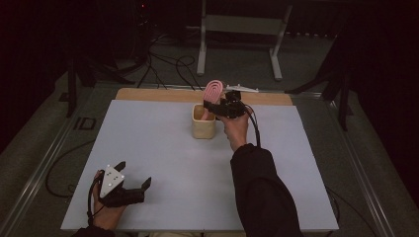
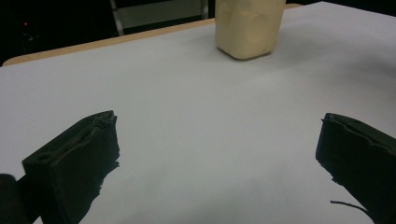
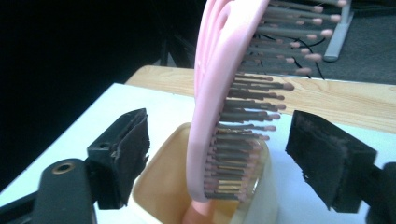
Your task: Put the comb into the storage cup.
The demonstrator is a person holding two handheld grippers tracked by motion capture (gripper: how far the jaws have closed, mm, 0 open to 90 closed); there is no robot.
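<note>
**Hairbrush standing in the cup, jaws spread either side**

Biggest first: the white worktop (image 1: 163,163), a wooden strip showing along its far edge. Near the middle of that far edge stands the cream cup (image 1: 203,122), a squarish, soft-cornered container, and in it goes the pink hairbrush (image 1: 213,94), handle down, head rising well above the rim. In the right gripper view the handle's lower end is lost inside the cup and the top of the head is cut off by the frame. The brush has a looped pink back and dark bristles with pale pink tips.

The right gripper (image 3: 217,149) sits at the cup, jaws wide apart, the brush between them with neither pad pressing on it. The left gripper (image 1: 132,176) rests by the near left corner, jaws spread, nothing between.
</note>
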